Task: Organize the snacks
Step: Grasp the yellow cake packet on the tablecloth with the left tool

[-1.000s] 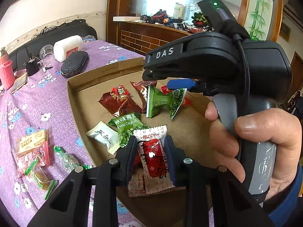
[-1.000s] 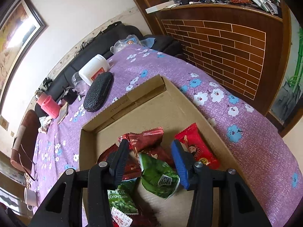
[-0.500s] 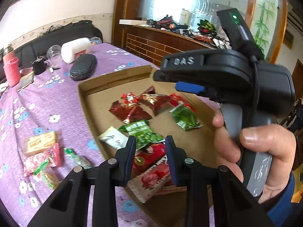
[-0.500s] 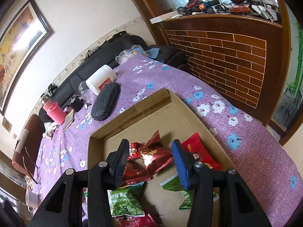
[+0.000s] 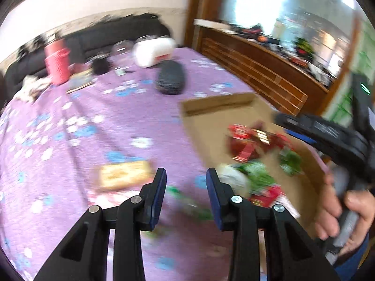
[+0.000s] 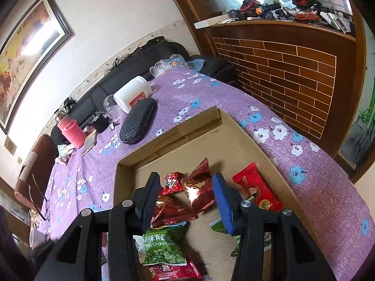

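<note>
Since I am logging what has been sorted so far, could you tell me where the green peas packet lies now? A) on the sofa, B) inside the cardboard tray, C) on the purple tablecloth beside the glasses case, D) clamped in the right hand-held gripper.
B: the green peas packet lies flat on the floor of the cardboard tray, below the open right hand-held gripper.

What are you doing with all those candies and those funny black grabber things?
Someone is sorting snacks into a flat cardboard box on a purple flowered table. They hold a grabber in each hand. The left gripper is open and empty, over the cloth beside the box, where a yellow packet lies loose. The right gripper is open and empty too, over red packets and a green pea bag in the box.
</note>
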Available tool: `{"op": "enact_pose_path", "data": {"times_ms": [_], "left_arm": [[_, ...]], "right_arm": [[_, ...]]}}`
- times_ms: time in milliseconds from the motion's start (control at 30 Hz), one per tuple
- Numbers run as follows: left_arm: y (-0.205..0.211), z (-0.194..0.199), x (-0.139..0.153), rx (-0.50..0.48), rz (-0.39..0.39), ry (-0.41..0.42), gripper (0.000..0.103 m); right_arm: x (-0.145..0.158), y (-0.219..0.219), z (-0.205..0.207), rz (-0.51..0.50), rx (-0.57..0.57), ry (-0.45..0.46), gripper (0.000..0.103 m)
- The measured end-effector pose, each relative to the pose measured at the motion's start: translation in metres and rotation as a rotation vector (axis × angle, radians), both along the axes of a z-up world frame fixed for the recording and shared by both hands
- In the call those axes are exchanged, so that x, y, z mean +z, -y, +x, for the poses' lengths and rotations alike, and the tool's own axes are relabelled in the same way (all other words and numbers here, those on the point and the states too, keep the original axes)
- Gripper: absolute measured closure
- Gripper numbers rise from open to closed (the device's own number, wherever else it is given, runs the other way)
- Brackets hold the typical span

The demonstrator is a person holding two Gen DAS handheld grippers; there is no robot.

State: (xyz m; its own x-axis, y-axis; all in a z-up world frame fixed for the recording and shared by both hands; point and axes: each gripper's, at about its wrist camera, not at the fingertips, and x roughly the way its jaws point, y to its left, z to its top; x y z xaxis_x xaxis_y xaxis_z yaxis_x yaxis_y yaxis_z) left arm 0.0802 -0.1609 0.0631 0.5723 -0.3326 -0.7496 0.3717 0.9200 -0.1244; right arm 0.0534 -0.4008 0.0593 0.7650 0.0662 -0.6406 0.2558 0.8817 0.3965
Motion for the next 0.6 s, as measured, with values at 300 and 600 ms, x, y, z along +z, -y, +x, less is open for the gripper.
{"op": "enact_pose_path", "data": {"times_ms": [300,600], "left_arm": [[-0.042,0.073,-0.04,0.128,0.063,-0.086,0.07],[-0.061,0.06,-0.048,0.111,0.047,-0.124,0.07]], "right_arm": [[0.0,-0.012,0.003,-0.029,0.033,-0.002,0.053],[0.0,-0.016,0.002,-0.034,0.053,-0.003,0.053]]}}
